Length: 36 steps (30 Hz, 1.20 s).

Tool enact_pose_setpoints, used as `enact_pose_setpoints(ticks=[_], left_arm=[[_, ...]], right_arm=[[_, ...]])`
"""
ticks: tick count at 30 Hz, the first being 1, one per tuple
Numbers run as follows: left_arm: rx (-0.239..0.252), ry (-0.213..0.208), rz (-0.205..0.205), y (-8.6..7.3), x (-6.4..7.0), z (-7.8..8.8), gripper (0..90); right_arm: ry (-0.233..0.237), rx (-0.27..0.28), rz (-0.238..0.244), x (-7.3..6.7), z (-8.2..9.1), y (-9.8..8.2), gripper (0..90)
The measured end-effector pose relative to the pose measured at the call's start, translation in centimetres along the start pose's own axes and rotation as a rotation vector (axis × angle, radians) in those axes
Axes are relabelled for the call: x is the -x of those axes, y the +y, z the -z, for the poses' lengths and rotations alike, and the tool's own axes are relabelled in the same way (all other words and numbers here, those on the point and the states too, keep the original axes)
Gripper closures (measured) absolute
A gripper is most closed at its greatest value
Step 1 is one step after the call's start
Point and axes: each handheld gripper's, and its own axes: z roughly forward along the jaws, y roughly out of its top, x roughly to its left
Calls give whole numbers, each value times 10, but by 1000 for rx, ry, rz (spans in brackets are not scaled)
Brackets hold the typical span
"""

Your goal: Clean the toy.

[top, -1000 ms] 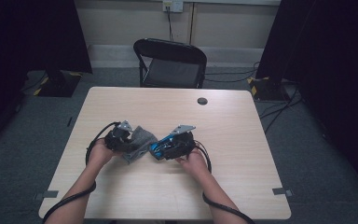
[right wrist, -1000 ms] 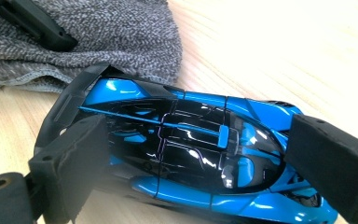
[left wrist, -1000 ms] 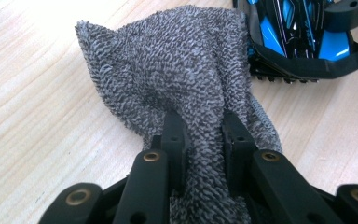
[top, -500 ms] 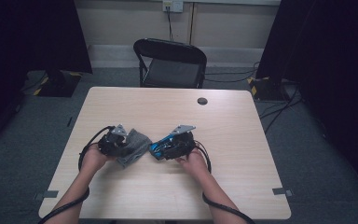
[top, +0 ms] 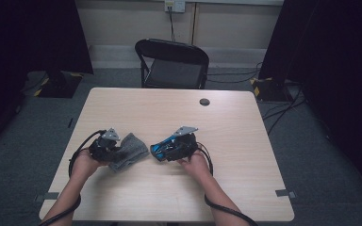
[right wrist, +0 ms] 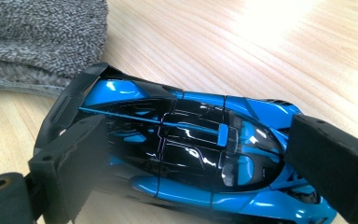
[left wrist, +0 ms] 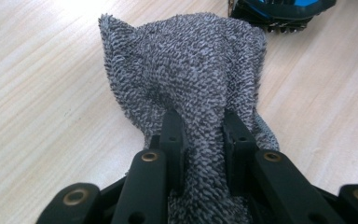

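From the high view I see my left gripper (top: 119,149) has drawn the grey cloth (top: 129,152) leftward, away from the toy car (top: 162,146), so the wiping pass looks done; no containers on the table (top: 226,141). Left gripper view: jaws clamped on a bunched fold of cloth (left wrist: 191,88). Right gripper view: my right gripper (right wrist: 205,161) grips the blue car (right wrist: 191,149) across its body, cloth just beside.

One grey cloth (top: 128,151) and one blue-and-black toy car (top: 162,147) lie on a single wooden table (top: 169,197), alongside two handheld grippers, left gripper (top: 107,147) and right gripper (top: 181,143). One black folding chair (top: 172,61) stands behind.
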Motion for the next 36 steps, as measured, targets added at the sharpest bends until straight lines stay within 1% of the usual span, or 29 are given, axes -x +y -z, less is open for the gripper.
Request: enact_pose_setpoints(ticks=[3, 7, 9, 10, 14, 16, 18, 19, 20, 21, 22, 23, 25, 28, 29, 30, 31, 32, 33, 34, 35, 36], left_arm=[[7, 5, 9, -2, 1, 4, 738], [34, 0, 14, 1, 3, 7, 738], [36, -2, 16, 2, 4, 8, 737], [39, -5, 3, 4, 7, 8, 737], [35, 0, -5, 6, 10, 9, 737], [42, -6, 8, 7, 11, 11, 737], [44, -7, 21, 8, 10, 13, 737], [44, -7, 21, 8, 10, 13, 737], [53, -7, 34, 8, 10, 15, 737], [53, -7, 34, 8, 10, 15, 737], [60, -11, 42, 9, 11, 15, 737], [61, -11, 43, 10, 12, 17, 733], [63, -10, 41, 11, 13, 17, 728], [67, -17, 35, 17, 18, 18, 724], [67, -17, 35, 17, 18, 18, 723], [72, -21, 27, 21, 21, 18, 723], [72, -21, 27, 21, 21, 18, 723], [75, -27, 19, 26, 23, 18, 723], [75, -27, 19, 26, 23, 18, 723], [86, -37, 13, 31, 26, 17, 723], [86, -37, 13, 31, 26, 17, 721], [90, -49, 8, 37, 29, 16, 721]], right_arm=[[-1, 10, -2, 0, 0, -1, 59], [-2, 10, -3, 0, 0, -1, 59], [-2, 12, -5, 0, 0, -1, 58], [-3, 8, -6, 0, 0, -1, 59], [5, -4, -14, 1, 1, 1, 69], [8, -10, -17, 2, 3, 2, 87], [23, -14, -24, 4, 4, 3, 106], [26, -17, -29, 5, 5, 4, 140], [32, -14, -37, 6, 7, 4, 154], [32, -14, -37, 6, 7, 4, 154], [56, -12, -42, 7, 8, 5, 132], [73, -8, -32, 8, 12, 5, 136], [70, -8, -27, 9, 14, 6, 141], [69, -14, -15, 13, 22, 7, 143], [69, -14, -15, 13, 22, 7, 143], [74, -16, -13, 16, 28, 7, 154], [74, -18, -10, 18, 31, 6, 162], [73, -17, -6, 20, 34, 6, 164], [73, -17, -6, 20, 34, 6, 164], [67, -19, -5, 24, 40, 4, 162], [67, -19, -5, 24, 40, 4, 162], [55, -22, -4, 28, 46, 1, 159]])
